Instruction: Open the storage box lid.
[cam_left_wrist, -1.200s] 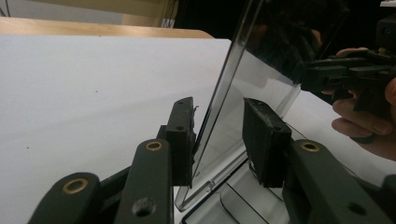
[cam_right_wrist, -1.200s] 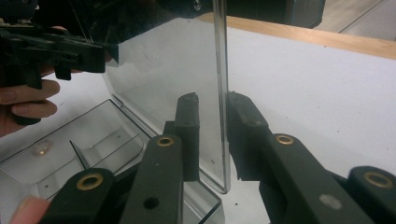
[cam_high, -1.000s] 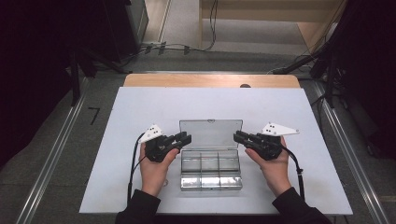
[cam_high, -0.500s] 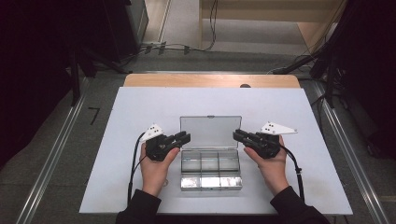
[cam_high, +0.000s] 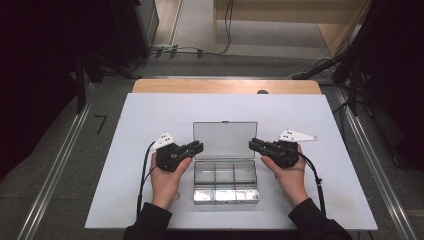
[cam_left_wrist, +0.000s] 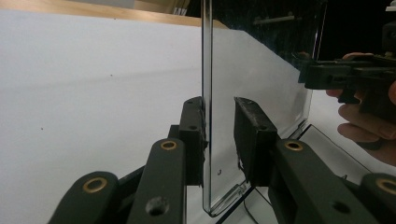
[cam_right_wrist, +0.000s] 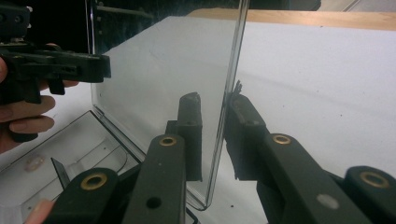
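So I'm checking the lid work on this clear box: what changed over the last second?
The left gripper has just been closing its jaws around the left edge of the upright lid; one pad touches it, the other stands off. The right gripper straddles the right edge much as before. The clear box and both hands kept their places.

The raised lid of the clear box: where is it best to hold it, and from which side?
Grip the lid by its two upright side edges, one tongs from each side. It stands thin and vertical, so both edges are free.
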